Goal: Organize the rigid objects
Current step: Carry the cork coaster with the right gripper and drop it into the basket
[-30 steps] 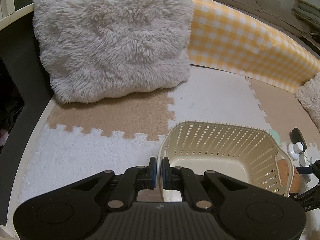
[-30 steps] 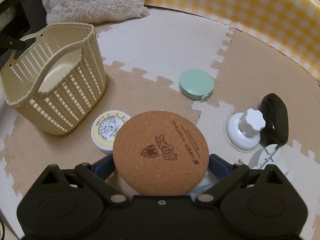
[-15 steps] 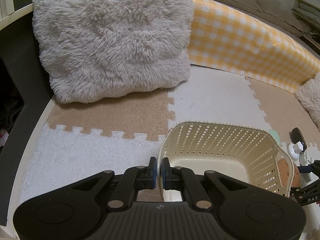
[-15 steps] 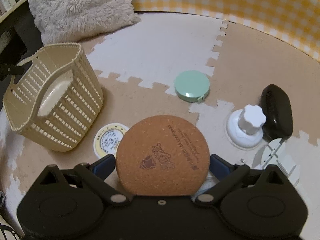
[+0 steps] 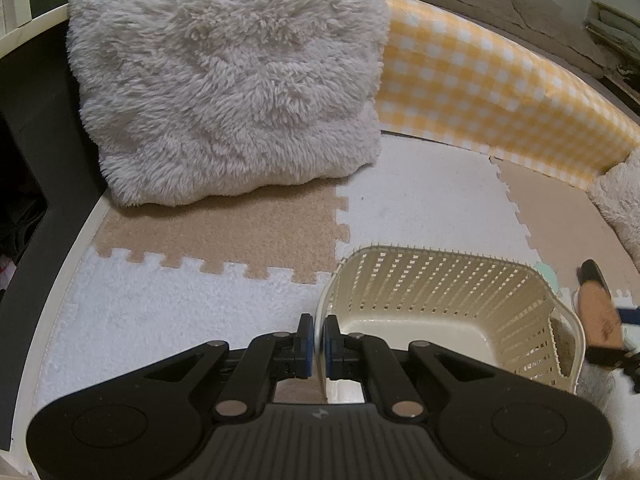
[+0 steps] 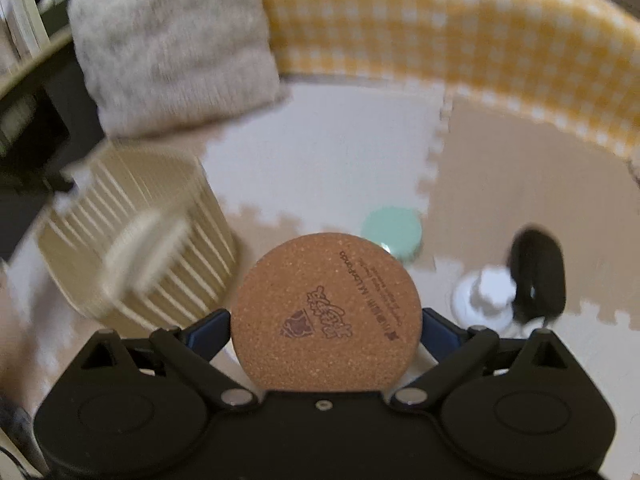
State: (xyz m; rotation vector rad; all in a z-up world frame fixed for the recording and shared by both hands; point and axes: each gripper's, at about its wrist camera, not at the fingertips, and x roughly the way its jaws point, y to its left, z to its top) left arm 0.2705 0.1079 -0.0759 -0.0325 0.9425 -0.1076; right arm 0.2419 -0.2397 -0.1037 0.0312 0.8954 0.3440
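The right gripper (image 6: 326,330) has its jaws clenched on the edges of a round cork coaster (image 6: 326,312), held above the floor mat (image 6: 340,152). The left gripper (image 5: 315,340) pinches the near rim of the cream basket (image 5: 436,292). At two o'clock from the coaster lie a mint disc (image 6: 394,232), a white knob (image 6: 486,294) and a black case (image 6: 538,276). Farthest stands a fluffy cushion (image 5: 228,80).

Left gripper (image 5: 316,344) clamped on cream basket (image 5: 448,304) rim, below fluffy pillow (image 5: 228,80), on foam mat (image 5: 224,232)
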